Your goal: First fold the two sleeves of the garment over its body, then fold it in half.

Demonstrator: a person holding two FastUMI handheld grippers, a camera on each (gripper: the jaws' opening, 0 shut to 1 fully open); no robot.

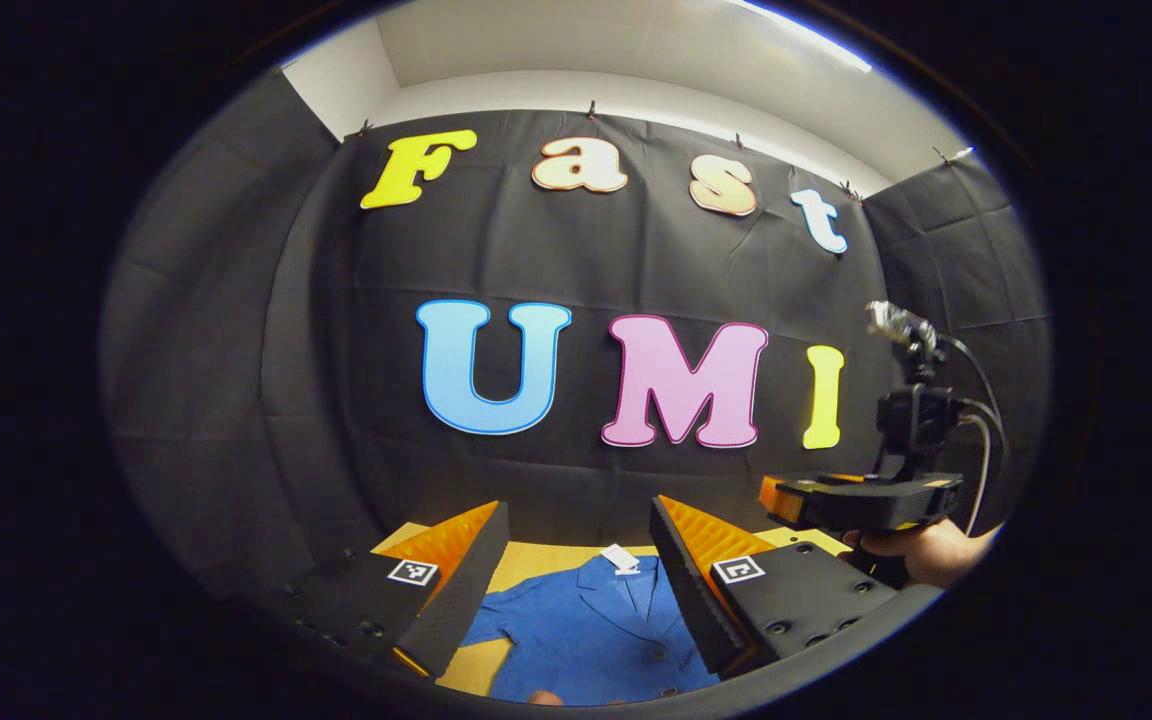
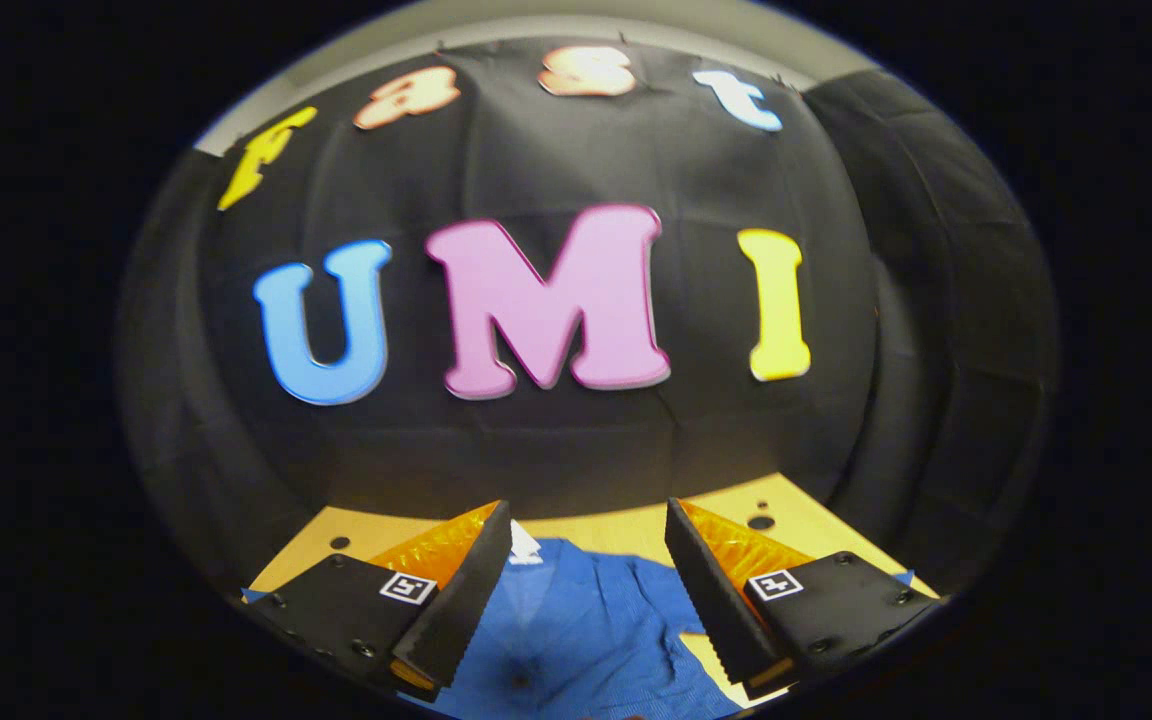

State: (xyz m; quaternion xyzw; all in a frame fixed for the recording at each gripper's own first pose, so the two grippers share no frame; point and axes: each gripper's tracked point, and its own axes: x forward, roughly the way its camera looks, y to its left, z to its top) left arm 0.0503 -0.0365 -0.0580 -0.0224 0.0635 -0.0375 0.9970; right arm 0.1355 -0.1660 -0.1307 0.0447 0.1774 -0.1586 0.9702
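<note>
A flat, pale wooden table (image 2: pixel 626 528) with a smooth top and a few small round holes spreads out ahead of both tongs, running up to the creased black cloth wall (image 1: pixel 576 260) of the booth.

On it lies the garment (image 1: pixel 591 635), a blue shirt of fine woven cloth, spread flat with the collar toward the wall. In the left gripper view it sits below and between the two fingers, collar points open, a small white tag (image 1: pixel 621 559) at the neck and one short sleeve (image 1: pixel 501 612) reaching out past the left-hand finger. In the right gripper view the same shirt lies under the gap between the fingers, slightly rumpled, with a sleeve (image 2: pixel 671 590) running toward the right-hand finger.

The left gripper (image 1: pixel 576 575) hangs above the shirt with its jaws spread wide and nothing between them; its fingers (image 1: pixel 461 590) are wedge-shaped blocks with ribbed, saw-toothed inner faces.

The right gripper (image 2: pixel 586 590) is likewise wide open and empty, poised over the shirt, with the same ridged wedge fingers (image 2: pixel 711 600). In the left gripper view it appears off to the right, level with the fingers, held by a hand (image 1: pixel 921 550) with cables looping behind it.

Each finger block carries a small square black-and-white marker (image 1: pixel 413 572).
</note>
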